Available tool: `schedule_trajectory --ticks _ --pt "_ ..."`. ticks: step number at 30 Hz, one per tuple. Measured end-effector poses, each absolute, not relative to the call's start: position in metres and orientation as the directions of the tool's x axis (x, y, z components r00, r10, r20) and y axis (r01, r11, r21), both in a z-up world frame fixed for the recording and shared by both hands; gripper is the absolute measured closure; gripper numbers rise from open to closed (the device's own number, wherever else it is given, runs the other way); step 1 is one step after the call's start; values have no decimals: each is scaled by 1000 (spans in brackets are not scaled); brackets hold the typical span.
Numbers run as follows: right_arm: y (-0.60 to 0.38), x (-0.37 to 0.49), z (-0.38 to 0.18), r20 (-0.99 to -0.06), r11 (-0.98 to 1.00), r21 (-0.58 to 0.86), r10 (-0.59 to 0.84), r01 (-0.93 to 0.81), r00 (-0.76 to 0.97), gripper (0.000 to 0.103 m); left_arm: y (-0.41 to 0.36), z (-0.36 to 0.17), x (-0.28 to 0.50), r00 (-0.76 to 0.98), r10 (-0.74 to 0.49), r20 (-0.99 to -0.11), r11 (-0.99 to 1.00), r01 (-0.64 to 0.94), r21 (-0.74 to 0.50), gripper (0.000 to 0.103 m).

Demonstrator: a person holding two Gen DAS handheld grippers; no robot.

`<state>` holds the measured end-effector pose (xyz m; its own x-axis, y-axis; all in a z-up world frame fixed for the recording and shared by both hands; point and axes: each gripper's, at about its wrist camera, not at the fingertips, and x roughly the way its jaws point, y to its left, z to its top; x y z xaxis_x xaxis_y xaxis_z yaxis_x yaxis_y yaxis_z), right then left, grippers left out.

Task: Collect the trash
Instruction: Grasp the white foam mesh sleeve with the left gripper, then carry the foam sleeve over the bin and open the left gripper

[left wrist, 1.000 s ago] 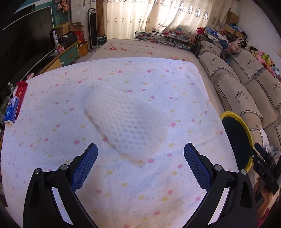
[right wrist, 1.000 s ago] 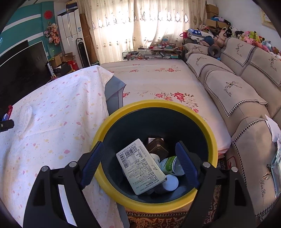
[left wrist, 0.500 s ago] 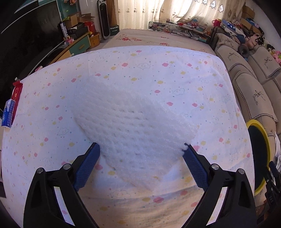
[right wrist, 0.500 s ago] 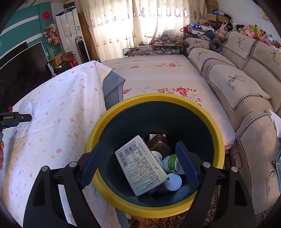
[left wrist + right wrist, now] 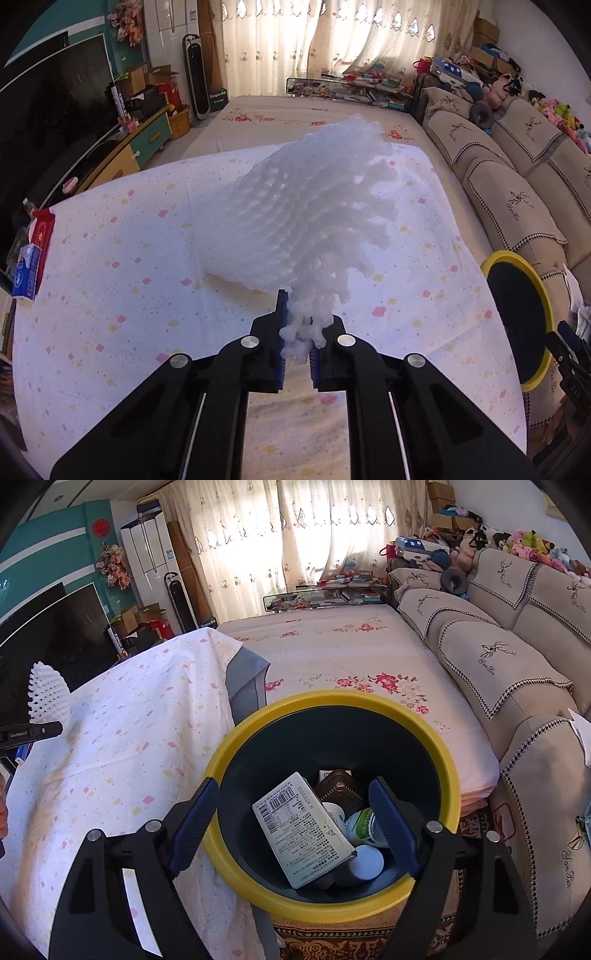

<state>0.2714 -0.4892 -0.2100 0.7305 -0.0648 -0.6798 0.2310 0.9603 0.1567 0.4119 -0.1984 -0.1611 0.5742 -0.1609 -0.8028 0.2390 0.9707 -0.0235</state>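
Pinching the foam net (image 5: 310, 221) by one edge, your left gripper (image 5: 297, 350) lifts it above the tablecloth (image 5: 110, 295). Right gripper (image 5: 295, 830), jaws apart w/ nothing held, hovers over the bin (image 5: 280, 901), prob. marking the drop spot.

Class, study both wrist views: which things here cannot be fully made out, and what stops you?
- Foam net, left wrist view: its gripped end is hidden between the left tongs.
- Bin, right wrist view: lower trash is covered by the carton.
- Carton print: too small to read.
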Motion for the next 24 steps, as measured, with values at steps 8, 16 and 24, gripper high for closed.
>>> schedule_trajectory --ticks 8,16,24 --pt "-504 238 -193 -635 949 179 -89 258 768 24 -249 -120 368 581 -266 -769 918 395 -19 93" --pt "-529 193 -182 -614 934 161 -160 320 773 24 -345 -104 330 519 -371 -770 819 574 -8 93" --pt "-552 154 -178 -615 908 157 -218 388 758 24 -459 -133 303 375 -426 -823 686 727 -24 92"
